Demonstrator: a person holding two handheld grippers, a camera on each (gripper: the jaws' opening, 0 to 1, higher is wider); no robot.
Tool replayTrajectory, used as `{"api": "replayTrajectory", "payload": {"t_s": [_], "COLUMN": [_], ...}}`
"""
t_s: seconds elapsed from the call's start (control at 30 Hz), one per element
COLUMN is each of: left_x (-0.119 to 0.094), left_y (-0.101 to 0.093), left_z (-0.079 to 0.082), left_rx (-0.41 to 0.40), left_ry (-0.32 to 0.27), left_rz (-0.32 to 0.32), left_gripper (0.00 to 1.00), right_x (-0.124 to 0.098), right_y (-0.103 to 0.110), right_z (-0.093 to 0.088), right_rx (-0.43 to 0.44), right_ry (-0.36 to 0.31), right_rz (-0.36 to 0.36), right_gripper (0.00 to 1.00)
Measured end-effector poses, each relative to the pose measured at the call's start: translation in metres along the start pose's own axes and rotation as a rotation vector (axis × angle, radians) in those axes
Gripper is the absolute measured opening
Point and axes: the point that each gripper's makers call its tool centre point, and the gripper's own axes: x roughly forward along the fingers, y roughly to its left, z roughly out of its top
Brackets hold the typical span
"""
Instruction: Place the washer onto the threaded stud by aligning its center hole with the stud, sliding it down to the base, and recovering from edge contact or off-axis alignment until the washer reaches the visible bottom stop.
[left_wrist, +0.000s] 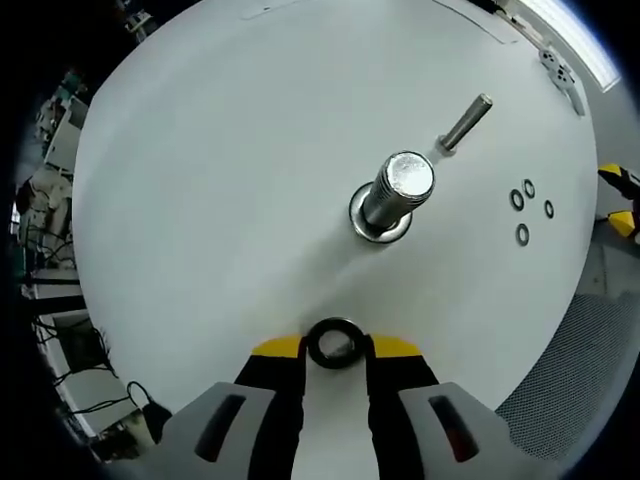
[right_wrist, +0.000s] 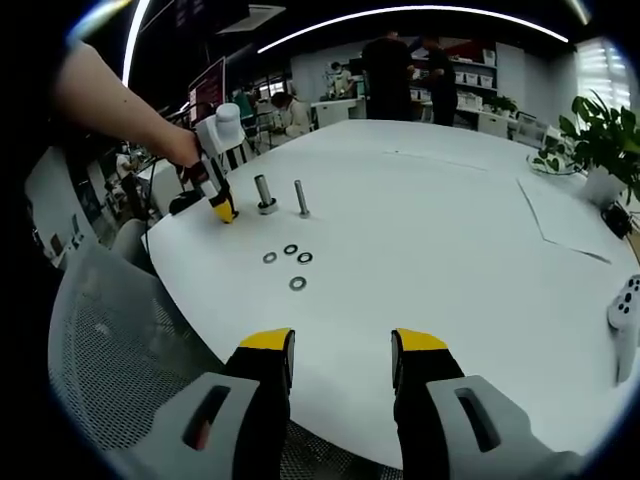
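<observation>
In the left gripper view my left gripper (left_wrist: 336, 345) is shut on a dark ring washer (left_wrist: 335, 343), held between the yellow-tipped jaws just above the white table (left_wrist: 220, 200). Ahead stands the thick threaded stud (left_wrist: 400, 190) with a washer at its base (left_wrist: 379, 222). Behind it rises a thinner stud (left_wrist: 465, 122). In the right gripper view my right gripper (right_wrist: 340, 352) is open with nothing between its fingers, near the table's front edge. There the left gripper (right_wrist: 222, 208) hovers beside the thick stud (right_wrist: 265, 193) and thin stud (right_wrist: 301, 198).
Several spare washers (left_wrist: 525, 205) lie right of the studs, also visible as loose washers (right_wrist: 290, 262) in the right gripper view. A mesh chair (right_wrist: 120, 360) sits at the table's edge. A potted plant (right_wrist: 590, 150), papers and people stand farther back.
</observation>
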Motion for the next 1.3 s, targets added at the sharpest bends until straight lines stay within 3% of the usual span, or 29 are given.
{"api": "replayTrajectory", "payload": {"t_s": [0.5,0.87,1.3], "left_x": [-0.002,-0.001,-0.003], "left_y": [-0.001,0.000,-0.010], "left_z": [-0.001,0.000,0.002], "left_rx": [0.009,0.030,0.113], "left_ry": [-0.068,-0.074,-0.061], "left_rz": [0.003,0.006,-0.007], "left_gripper": [0.20,0.19,0.18], "right_x": [0.001,0.000,0.000], "right_y": [0.002,0.001,0.001], "right_z": [-0.001,-0.001,0.000], "right_rx": [-0.012,-0.004,-0.001], "right_ry": [0.013,0.009,0.006], "right_rz": [0.006,0.001,0.003], "right_gripper": [0.42,0.42,0.42]}}
